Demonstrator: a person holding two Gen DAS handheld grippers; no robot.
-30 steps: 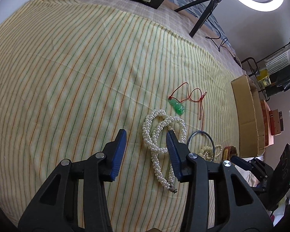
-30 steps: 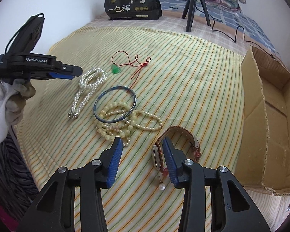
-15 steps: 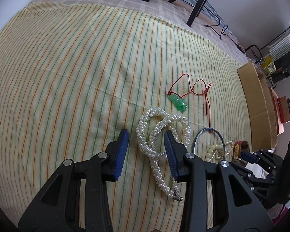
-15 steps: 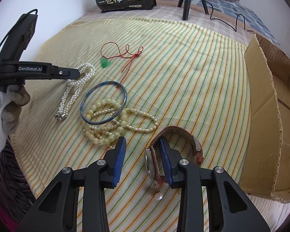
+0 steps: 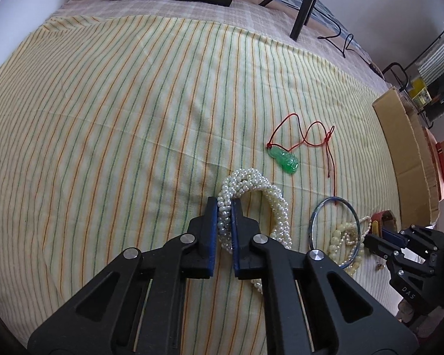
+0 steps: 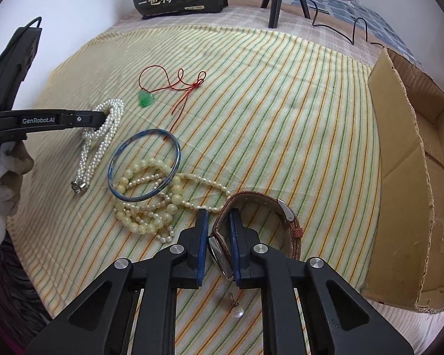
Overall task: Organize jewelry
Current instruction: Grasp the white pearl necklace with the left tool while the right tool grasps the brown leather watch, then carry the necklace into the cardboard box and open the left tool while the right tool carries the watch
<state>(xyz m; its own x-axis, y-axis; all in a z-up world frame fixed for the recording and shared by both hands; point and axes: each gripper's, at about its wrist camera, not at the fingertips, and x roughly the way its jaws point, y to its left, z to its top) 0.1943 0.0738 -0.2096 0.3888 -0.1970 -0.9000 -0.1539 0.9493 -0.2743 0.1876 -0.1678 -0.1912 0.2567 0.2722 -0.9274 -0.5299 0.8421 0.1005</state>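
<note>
The twisted pearl necklace [image 5: 253, 204] is pinched btwn the blue pads of the left gripper [image 5: 224, 207]; its long axis runs roughly along the fingers, clasp end [image 6: 78, 187] toward the near edge of the striped cloth [image 5: 103, 118]. The clasp is seen only in the right wrist view, hidden behind the gripper in the left one. The right gripper [image 6: 216, 216] is closed on the wristwatch [image 6: 251, 222] at the case side, strap arching away toward the cardboard box [image 6: 399, 177] at the cloth's right edge. A loose pearl earring [image 6: 238, 310] near the near edge is shown clearly only by the right view. Btwn the two items lie a blue bangle [image 6: 145, 165] over cream bead strands [image 6: 151, 207]; a green jade pendant on red cord [image 5: 284, 158] lies farther in.
</note>
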